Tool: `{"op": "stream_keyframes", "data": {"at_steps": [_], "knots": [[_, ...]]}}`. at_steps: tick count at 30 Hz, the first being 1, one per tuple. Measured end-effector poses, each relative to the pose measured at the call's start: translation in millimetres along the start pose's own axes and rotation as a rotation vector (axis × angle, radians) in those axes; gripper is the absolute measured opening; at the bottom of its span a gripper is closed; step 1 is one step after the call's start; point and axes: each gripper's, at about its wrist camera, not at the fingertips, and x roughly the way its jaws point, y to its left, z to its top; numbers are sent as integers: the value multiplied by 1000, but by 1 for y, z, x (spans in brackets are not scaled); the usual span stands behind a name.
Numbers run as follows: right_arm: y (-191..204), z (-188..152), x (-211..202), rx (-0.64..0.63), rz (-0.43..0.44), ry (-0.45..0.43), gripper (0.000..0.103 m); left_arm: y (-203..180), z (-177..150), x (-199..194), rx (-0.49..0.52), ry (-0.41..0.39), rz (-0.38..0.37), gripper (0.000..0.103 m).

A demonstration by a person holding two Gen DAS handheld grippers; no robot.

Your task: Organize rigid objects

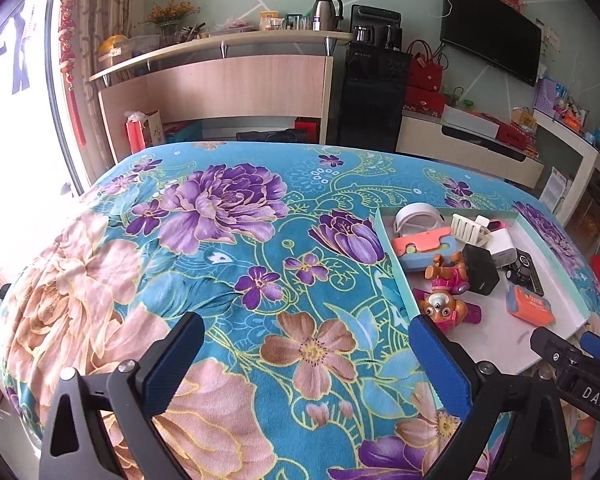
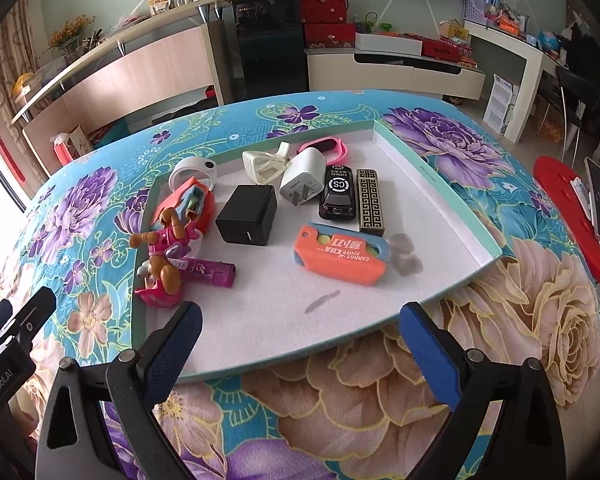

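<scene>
Both grippers gape wide and hold nothing: the left gripper (image 1: 306, 360) hangs over bare floral cloth (image 1: 228, 248), the tray (image 2: 440, 184) ahead to its right, its near corner hidden behind a finger; the right gripper (image 2: 300, 344) faces the tray, the puppy toy (image 2: 166, 256) half-covering an orange case (image 2: 192, 200) behind it

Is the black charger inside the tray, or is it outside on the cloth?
Inside. The black charger rests on the white floor of the tray, within its teal rim, between the toy dog and the white charger.
</scene>
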Motion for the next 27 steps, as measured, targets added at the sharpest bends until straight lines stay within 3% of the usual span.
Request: {"op": "stream_keyframes", "data": {"at_steps": [7, 12, 27], "knots": [[9, -13, -15, -24, -4, -5, 99, 5, -18, -4, 27, 48, 61, 103], [19, -21, -23, -51, -2, -21, 99, 11, -32, -7, -10, 79, 54, 103], [40, -41, -34, -120, 30, -73, 99, 13, -47, -16, 14, 69, 123, 103]]}}
